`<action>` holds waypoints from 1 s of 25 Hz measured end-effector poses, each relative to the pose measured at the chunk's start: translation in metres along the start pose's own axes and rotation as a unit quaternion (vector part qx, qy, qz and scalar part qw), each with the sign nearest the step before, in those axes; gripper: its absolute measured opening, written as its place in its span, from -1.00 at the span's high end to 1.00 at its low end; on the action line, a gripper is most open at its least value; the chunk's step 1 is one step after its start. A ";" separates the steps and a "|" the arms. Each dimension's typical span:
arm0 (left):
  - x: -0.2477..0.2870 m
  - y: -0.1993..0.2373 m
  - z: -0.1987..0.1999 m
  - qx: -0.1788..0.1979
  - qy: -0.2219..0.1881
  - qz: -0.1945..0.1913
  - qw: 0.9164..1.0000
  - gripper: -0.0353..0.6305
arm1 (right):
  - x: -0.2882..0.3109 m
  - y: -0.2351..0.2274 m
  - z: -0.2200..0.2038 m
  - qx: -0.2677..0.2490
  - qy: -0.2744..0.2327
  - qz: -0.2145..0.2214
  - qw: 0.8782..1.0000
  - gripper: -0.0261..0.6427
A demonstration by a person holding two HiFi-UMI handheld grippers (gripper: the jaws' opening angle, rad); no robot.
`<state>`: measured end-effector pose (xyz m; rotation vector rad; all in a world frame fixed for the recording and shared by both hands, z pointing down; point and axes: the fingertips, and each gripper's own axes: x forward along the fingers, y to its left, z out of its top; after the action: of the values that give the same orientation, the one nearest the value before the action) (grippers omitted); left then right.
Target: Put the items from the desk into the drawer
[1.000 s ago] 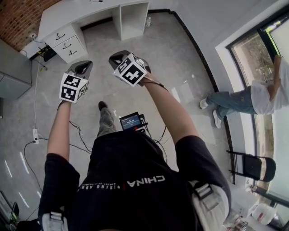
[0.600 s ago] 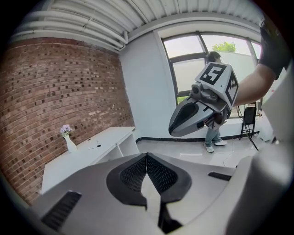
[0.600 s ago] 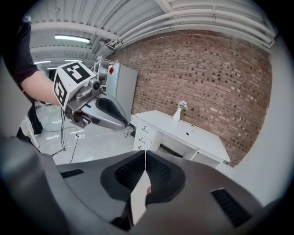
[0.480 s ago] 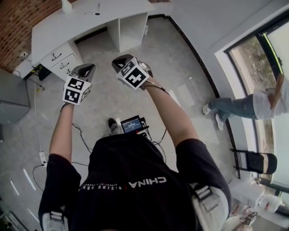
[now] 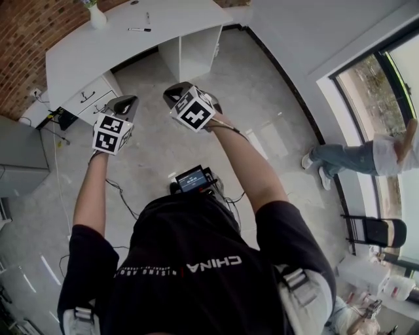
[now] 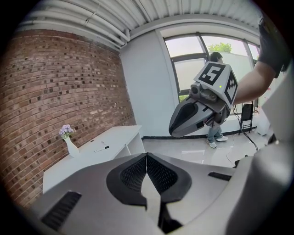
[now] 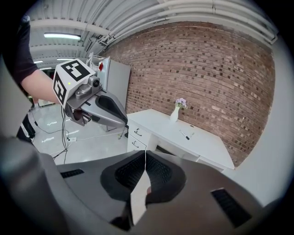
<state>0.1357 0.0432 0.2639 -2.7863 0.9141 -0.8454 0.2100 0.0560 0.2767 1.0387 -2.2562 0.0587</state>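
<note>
— Now, the claws: left gripper pressed together, ribbed black pads touching, nothing between. The right gripper is likewise closed and empty.
— And the items?
— Upper left of the head view: a marker on the smooth white desk, near a white vase whose flowers are cut off by the frame. The thin thing beyond is possibly another pen.

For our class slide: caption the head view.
Left gripper and right gripper, both shut and empty, face a white desk.
</note>
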 end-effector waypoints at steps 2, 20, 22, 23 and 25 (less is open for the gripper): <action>0.003 0.010 -0.005 -0.001 0.003 0.000 1.000 0.86 | 0.010 -0.005 0.006 0.001 0.000 0.002 1.000 0.87; 0.119 0.140 0.007 -0.029 0.036 0.042 0.998 0.86 | 0.135 -0.135 0.062 -0.026 -0.029 0.074 0.996 0.87; 0.139 0.158 0.023 -0.026 0.036 0.047 0.998 0.86 | 0.146 -0.166 0.070 -0.023 -0.033 0.076 0.996 0.87; 0.149 0.167 0.031 -0.026 0.034 0.049 0.998 0.86 | 0.151 -0.182 0.073 -0.020 -0.034 0.076 0.996 0.87; 0.168 0.182 0.045 -0.028 0.034 0.054 0.998 0.86 | 0.160 -0.209 0.079 -0.017 -0.036 0.080 0.996 0.87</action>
<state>0.1767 -0.2046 0.2616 -2.7401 1.1044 -0.9164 0.2362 -0.2174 0.2601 0.8520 -2.3937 0.0507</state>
